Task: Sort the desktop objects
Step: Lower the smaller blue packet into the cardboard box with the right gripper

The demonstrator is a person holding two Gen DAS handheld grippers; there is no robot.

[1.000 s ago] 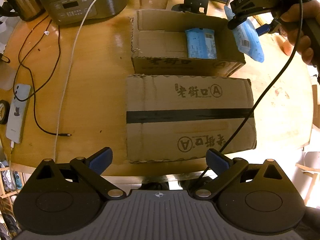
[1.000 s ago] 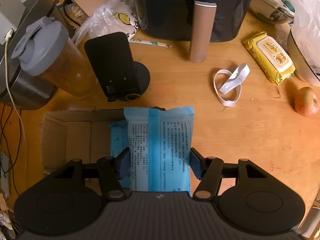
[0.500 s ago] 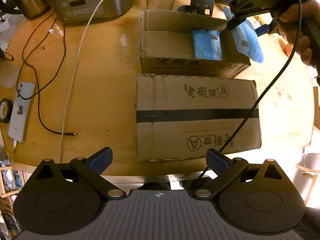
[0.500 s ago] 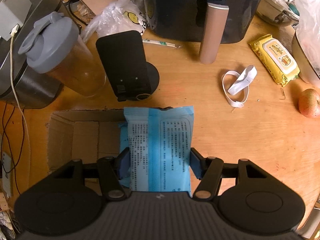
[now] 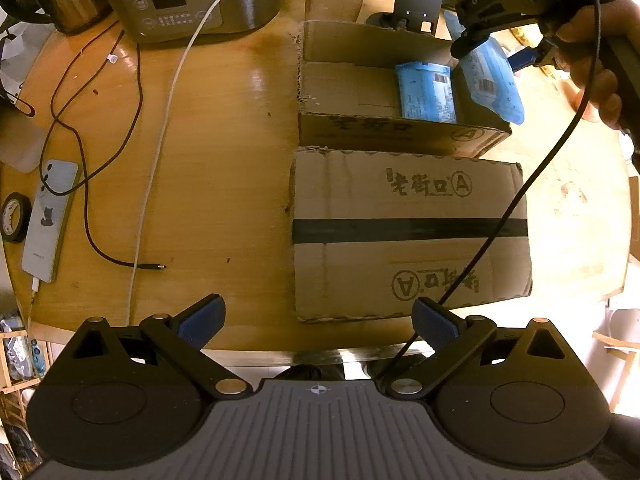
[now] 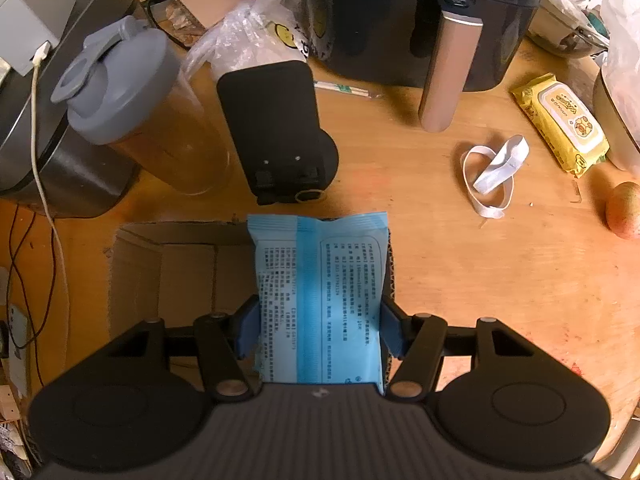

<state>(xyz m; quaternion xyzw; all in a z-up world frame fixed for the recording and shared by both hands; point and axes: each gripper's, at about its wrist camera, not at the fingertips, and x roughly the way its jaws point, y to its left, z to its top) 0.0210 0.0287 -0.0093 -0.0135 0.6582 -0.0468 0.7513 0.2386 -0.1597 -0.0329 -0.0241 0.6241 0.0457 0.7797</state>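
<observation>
Two blue packets matter here: one lies inside the open cardboard box (image 5: 360, 92), the other blue packet (image 6: 320, 300) is pinched at its long sides by the right gripper (image 6: 318, 326), hanging over the box's right end. It looks light, soft and crinkly, likely slippery, so gripping mid-body seems sensible. The left gripper (image 5: 318, 320) hovers at the table's (image 5: 224, 152) near edge, fingers spread wide, holding nothing.

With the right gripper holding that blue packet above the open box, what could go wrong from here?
1. The blue packet hangs over the open box's right wall; released now, it might catch the rim or slide out.
2. Lowered further, it may land on the packet already inside.
3. The black cable could snag the closed box.
</observation>
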